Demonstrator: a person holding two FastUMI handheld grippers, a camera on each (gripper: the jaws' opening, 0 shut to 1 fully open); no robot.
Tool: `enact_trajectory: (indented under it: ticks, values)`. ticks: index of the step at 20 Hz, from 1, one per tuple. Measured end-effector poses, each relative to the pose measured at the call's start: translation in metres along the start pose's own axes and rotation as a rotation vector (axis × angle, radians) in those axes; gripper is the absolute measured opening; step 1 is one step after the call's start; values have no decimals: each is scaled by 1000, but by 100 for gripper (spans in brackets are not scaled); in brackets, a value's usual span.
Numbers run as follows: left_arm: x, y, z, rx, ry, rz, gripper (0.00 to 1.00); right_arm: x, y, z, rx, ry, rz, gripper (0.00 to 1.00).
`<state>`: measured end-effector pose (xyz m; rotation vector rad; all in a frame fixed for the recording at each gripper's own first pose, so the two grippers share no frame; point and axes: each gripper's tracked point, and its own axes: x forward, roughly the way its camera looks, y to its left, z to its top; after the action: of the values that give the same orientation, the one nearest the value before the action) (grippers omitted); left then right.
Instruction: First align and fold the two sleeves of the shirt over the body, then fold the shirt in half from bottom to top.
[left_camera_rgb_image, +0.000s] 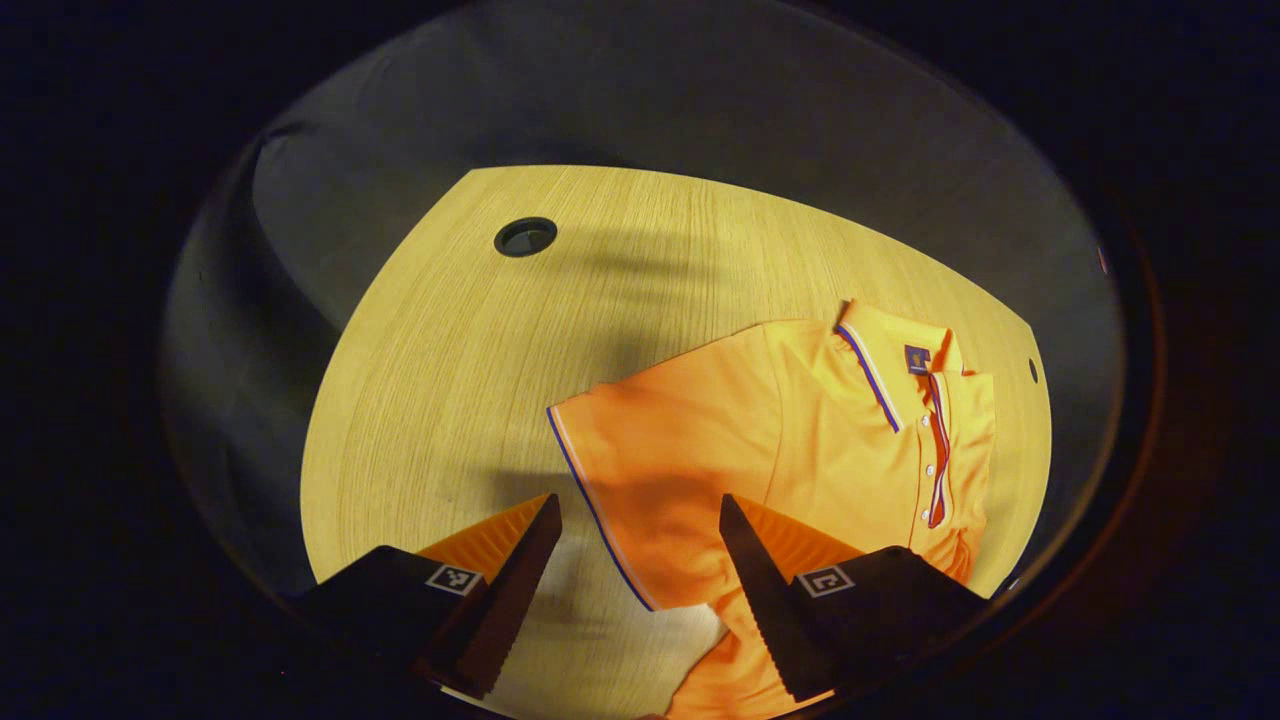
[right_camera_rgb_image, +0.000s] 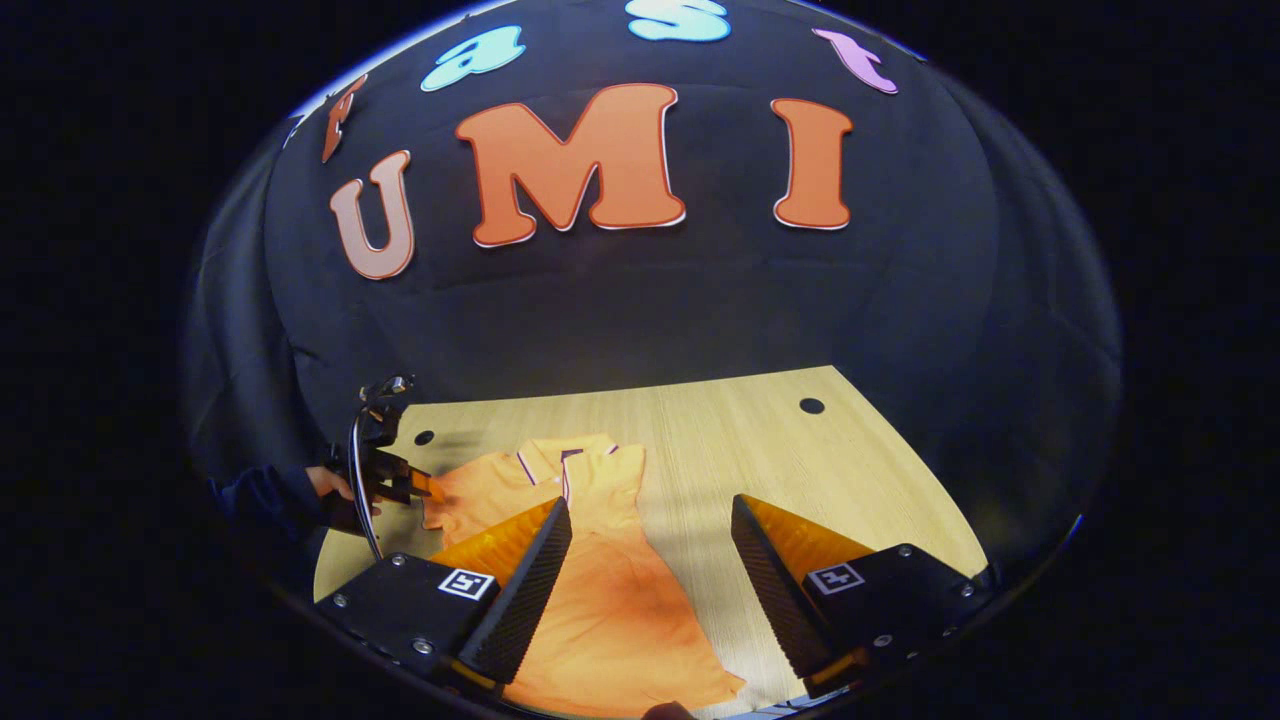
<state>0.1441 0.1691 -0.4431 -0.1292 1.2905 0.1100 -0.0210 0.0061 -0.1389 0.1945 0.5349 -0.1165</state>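
Observation:
An orange polo shirt (left_camera_rgb_image: 800, 440) lies flat on the wooden table (left_camera_rgb_image: 450, 380), collar (left_camera_rgb_image: 870, 370) toward the far right. Its short sleeve (left_camera_rgb_image: 650, 450) spreads toward me, its blue-trimmed cuff running between the fingers of my open left gripper (left_camera_rgb_image: 638, 505), which holds nothing. In the right gripper view the shirt (right_camera_rgb_image: 610, 600) lies lengthwise, collar (right_camera_rgb_image: 565, 455) far and hem near. My right gripper (right_camera_rgb_image: 650, 505) stands open over the body's right edge with nothing in it. The left gripper (right_camera_rgb_image: 395, 480), held by a hand, sits at the spread sleeve (right_camera_rgb_image: 470, 495).
A round cable hole (left_camera_rgb_image: 525, 236) sits at the table's far left corner and another (right_camera_rgb_image: 812, 405) at the far right. The black cloth wall (right_camera_rgb_image: 640, 300) stands behind the table. Bare wood (right_camera_rgb_image: 850, 480) stretches to the right of the shirt.

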Motion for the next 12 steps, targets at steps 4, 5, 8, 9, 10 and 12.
enact_trajectory:
  ticks: [4, 5, 8, 9, 10, 12]
  values:
    - [16, 16, 14, 12, 16, 52, 98, -24, -8, -13, 31, 17, -11, 98]
    - [19, 16, 11, 12, 42, 57, 95, -27, -12, -16, 32, 18, -27, 98]
    - [27, 13, 15, 24, 36, 83, 92, -33, -19, -21, 67, 26, -57, 98]
    - [28, 10, 12, 24, 39, 74, 85, -34, -18, -23, 81, 26, -58, 98]
    - [25, 9, 16, 31, 35, 62, 65, -34, -16, -24, 93, 28, -58, 98]
    - [27, 0, 23, 15, 10, 36, 27, -35, -17, -27, 102, 26, -59, 98]
